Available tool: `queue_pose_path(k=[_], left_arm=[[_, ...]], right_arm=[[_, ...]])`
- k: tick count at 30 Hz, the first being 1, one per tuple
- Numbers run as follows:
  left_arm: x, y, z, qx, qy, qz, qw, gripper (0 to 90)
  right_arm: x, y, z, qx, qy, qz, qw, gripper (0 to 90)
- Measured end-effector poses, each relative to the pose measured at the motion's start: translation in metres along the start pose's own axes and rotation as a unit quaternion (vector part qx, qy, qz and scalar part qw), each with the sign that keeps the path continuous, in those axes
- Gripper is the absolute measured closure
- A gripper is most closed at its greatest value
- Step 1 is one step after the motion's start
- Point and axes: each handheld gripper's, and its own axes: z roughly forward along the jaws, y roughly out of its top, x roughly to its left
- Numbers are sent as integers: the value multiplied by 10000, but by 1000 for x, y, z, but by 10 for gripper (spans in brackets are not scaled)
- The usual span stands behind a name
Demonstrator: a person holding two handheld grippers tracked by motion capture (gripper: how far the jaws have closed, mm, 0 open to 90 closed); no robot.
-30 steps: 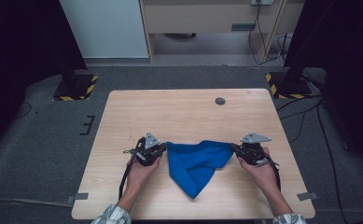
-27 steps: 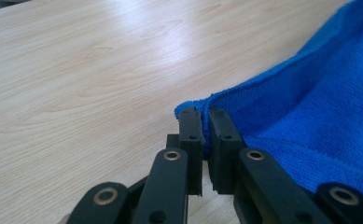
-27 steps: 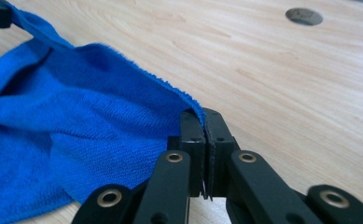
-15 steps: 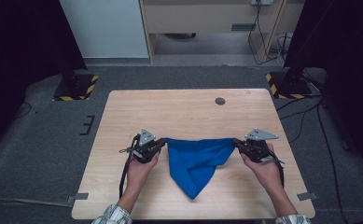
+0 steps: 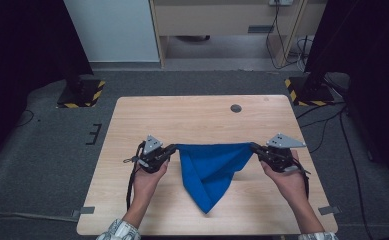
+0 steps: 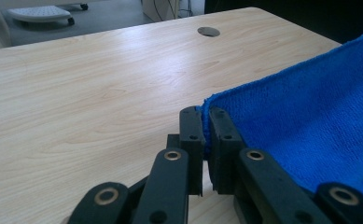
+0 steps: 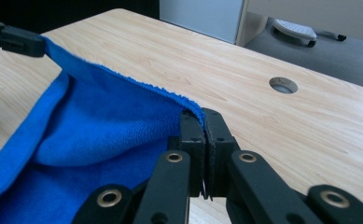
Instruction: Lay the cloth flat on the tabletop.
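Observation:
A blue cloth (image 5: 212, 167) hangs over the wooden table (image 5: 202, 120), its top edge stretched level between my two grippers and its lower part falling to a point near the front. My left gripper (image 5: 173, 149) is shut on the cloth's left corner (image 6: 207, 109). My right gripper (image 5: 254, 148) is shut on the right corner (image 7: 195, 112). In the right gripper view the left gripper's black jaw tips (image 7: 16, 39) hold the far end of the blue cloth (image 7: 86, 126). Both hands are lifted a little off the table.
A round cable hole (image 5: 236, 108) sits in the table's far right part. Black stands with yellow-striped feet (image 5: 82, 92) flank the table on the floor. A cabinet (image 5: 222, 20) stands behind. Cables run along the floor at right.
Both grippers have risen and drawn apart, pulling the cloth's top edge straight. More of the cloth now hangs off the table than before.

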Motion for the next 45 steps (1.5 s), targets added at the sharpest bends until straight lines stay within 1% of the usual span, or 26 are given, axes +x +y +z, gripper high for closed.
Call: queue_pose_path(k=[3, 8, 11, 14, 15, 17, 19, 20, 21, 22, 24, 27, 29, 31, 34, 40, 42, 45], left_arm=[[-2, 4, -3, -50, -11, 20, 10000, 852], [2, 13, -10, -175, 11, -29, 9998, 852], [2, 17, -10, -207, -5, 21, 9998, 852], [4, 20, -8, -190, 10, -14, 9998, 852], [5, 21, -7, -181, 18, -31, 9998, 852], [7, 23, -5, -176, 28, -100, 9998, 852], [8, 25, -4, -163, 50, -123, 9998, 852], [8, 25, -5, -170, 57, -123, 9998, 852], [8, 26, -5, -185, 63, -128, 9997, 852], [8, 27, -6, -185, 66, -131, 9997, 852], [9, 28, -9, -215, 82, -136, 9996, 852], [10, 30, -14, -245, 123, -111, 9996, 852], [11, 31, -17, -254, 101, -127, 9995, 852], [12, 31, -18, -231, 82, -85, 9997, 851], [14, 32, -17, -192, 117, -29, 9997, 851], [20, 34, -8, -121, 175, -114, 9997, 849], [21, 34, -5, -87, 189, -133, 9997, 849], [21, 35, 1, -35, 183, -128, 9997, 848]], right_arm=[[4, 4, -4, -28, 7, -64, 10000, 884], [6, 15, -16, -161, 15, -104, 9998, 884], [11, 23, -21, -174, 2, -191, 9997, 885], [17, 32, -28, -208, -2, -288, 9994, 885], [21, 37, -31, -241, 13, -342, 9991, 885], [23, 40, -31, -242, -9, -369, 9990, 884], [25, 43, -30, -195, -38, -461, 9987, 884], [24, 44, -28, -171, -58, -455, 9988, 884], [21, 43, -23, -150, -75, -436, 9989, 884], [21, 43, -23, -150, -75, -436, 9989, 884], [15, 41, -16, -133, -75, -410, 9990, 883], [5, 38, -4, -79, -136, -337, 9993, 883], [0, 35, 3, -56, -176, -277, 9994, 882], [-4, 32, 7, -34, -184, -218, 9996, 882], [-3, 30, 9, -25, -167, -203, 9997, 883], [2, 28, 5, -47, -132, -242, 9996, 886], [4, 27, 2, -24, -134, -294, 9995, 887], [4, 26, -3, -30, -137, -289, 9995, 889]])
